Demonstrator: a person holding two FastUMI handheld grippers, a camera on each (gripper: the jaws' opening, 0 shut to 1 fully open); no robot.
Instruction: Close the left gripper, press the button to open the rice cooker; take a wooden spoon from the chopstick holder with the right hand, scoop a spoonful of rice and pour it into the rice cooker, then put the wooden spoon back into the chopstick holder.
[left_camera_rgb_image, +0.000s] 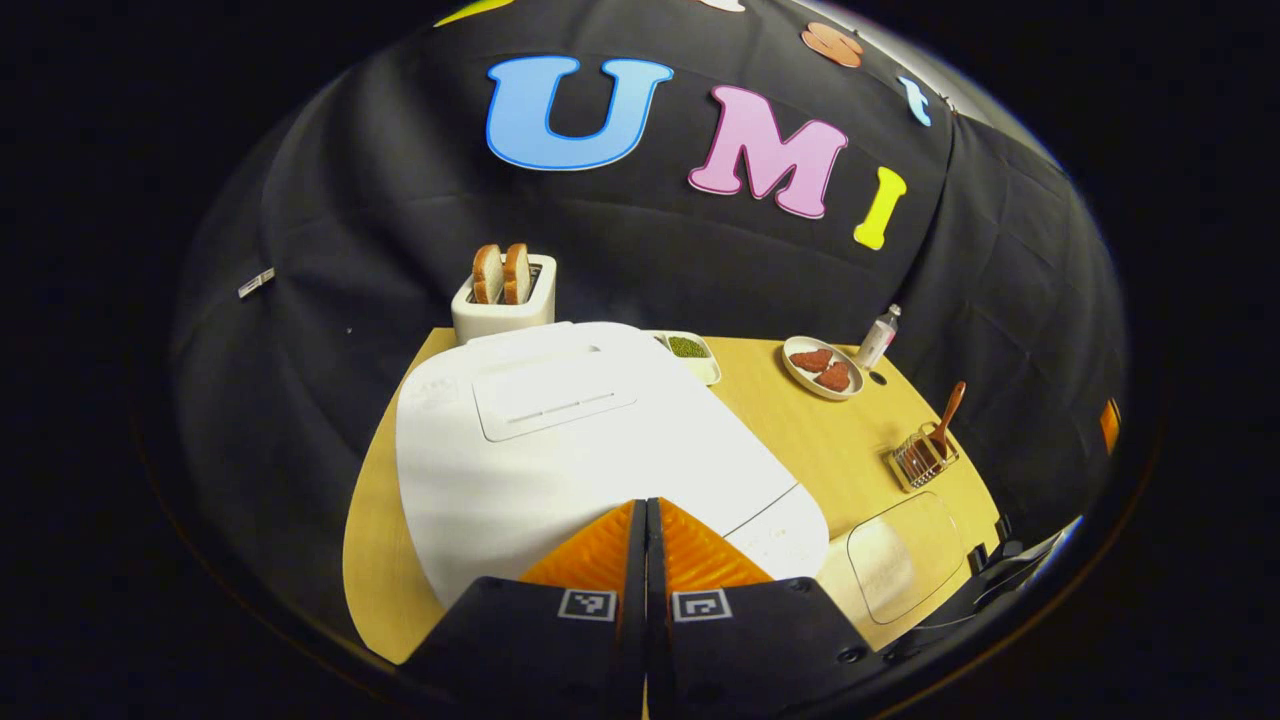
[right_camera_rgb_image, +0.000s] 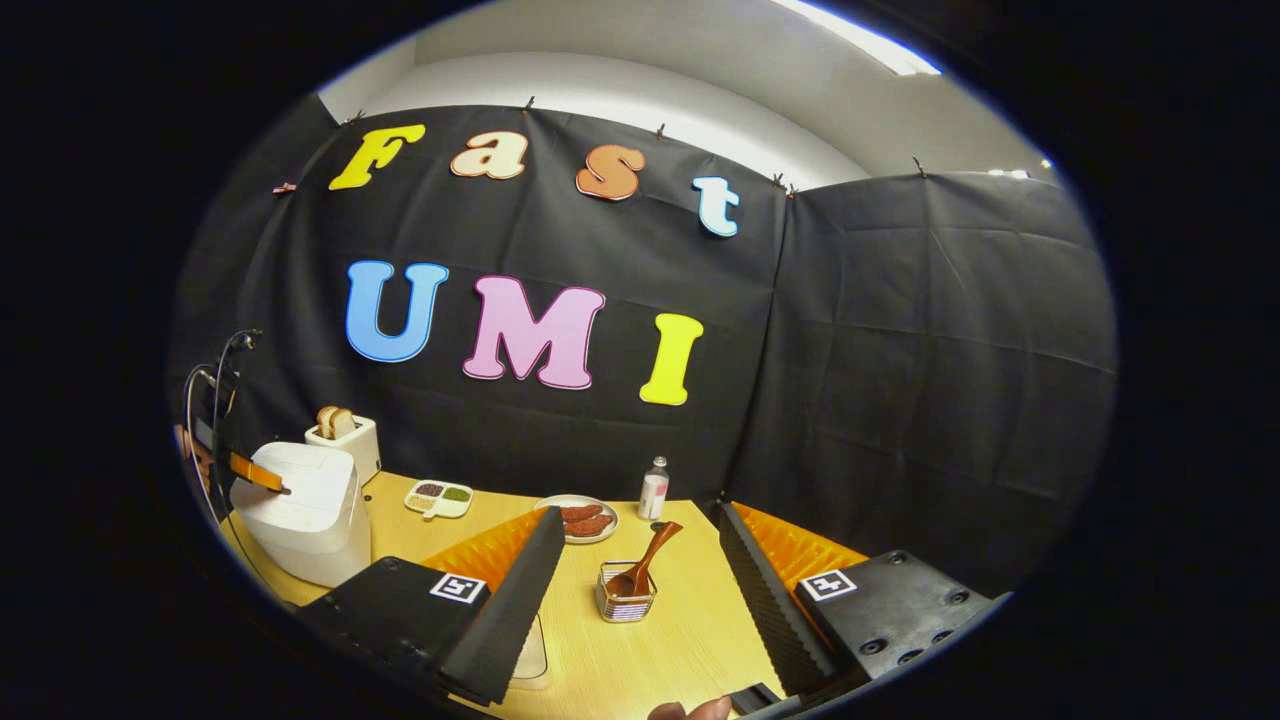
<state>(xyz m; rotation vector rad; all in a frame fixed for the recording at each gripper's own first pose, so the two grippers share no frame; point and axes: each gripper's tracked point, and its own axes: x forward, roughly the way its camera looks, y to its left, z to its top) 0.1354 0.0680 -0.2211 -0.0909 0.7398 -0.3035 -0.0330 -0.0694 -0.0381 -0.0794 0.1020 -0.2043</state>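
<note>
Both left gripper (left_camera_rgb_image: 646, 530) fingers together over rice cooker (left_camera_rgb_image: 560, 440) front edge.

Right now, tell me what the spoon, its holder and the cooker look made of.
Spoon: wood, by its reddish-brown matte look. Holder: probably metal wire, thin shiny bars. Cooker: likely plastic, smooth matte white shell.

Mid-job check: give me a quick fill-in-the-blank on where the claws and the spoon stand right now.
1. The left claw, above the white rice cooker, has its fingers ____.
2. The right claw is ____, its fingers spread either side of the chopstick holder.
3. The wooden spoon stands in the ____.
4. The rice cooker's lid is ____.

Missing words: shut; open; chopstick holder; closed
</note>
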